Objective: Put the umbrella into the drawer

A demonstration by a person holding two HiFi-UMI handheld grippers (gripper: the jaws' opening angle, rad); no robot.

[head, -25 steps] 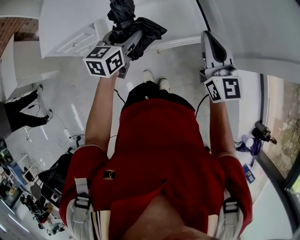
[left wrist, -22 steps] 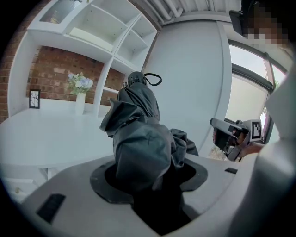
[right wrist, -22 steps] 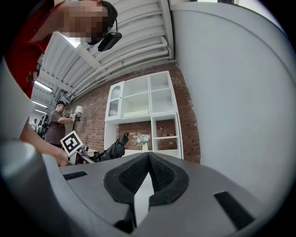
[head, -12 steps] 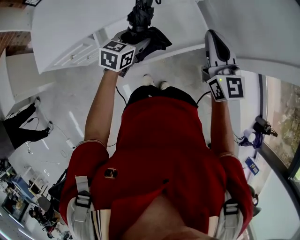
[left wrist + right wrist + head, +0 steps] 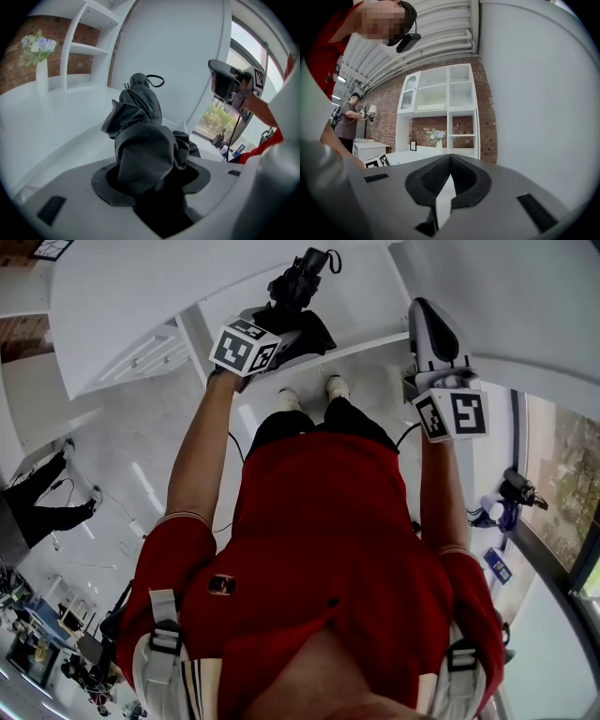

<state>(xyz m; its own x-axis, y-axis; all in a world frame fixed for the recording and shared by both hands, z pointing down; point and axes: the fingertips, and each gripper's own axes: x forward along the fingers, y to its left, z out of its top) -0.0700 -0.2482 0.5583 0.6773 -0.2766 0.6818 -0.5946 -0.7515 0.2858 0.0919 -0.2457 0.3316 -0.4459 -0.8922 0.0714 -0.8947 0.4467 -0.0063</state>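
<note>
Black nylon bunched between the jaws of the grey plastic left gripper [image 5: 154, 187] belongs to a folded black compact umbrella [image 5: 139, 136]. It sticks out ahead of the tool, with its stubby handle and thin wrist loop [image 5: 155, 80] at the far end. The umbrella looks light, with a stiff core under soft, slippery folds. A bite on loose canopy alone could slide or let it swing, so the firmer hold would be across the shaft near the middle, or on the handle.

The left gripper's jaws stand wide around the bundle and press on it from both sides, so this one tool carries the umbrella. The grey right gripper [image 5: 447, 180] holds nothing: its ribbed jaws are pressed together at the tips. It faces across the room towards a white shelf unit [image 5: 440, 112] against a red brick wall [image 5: 485, 112], well apart from the umbrella.

Beyond the left gripper, the umbrella hangs over a smooth white cabinet top [image 5: 47, 122]; whether it touches the surface cannot be told. A slim white vase of pale flowers [image 5: 38, 61] stands farther back on that top. In the head view, white panelled fronts [image 5: 145, 345] lie beside the left gripper [image 5: 281, 324]. They may be the drawer fronts, but no open drawer can be picked out.
</note>
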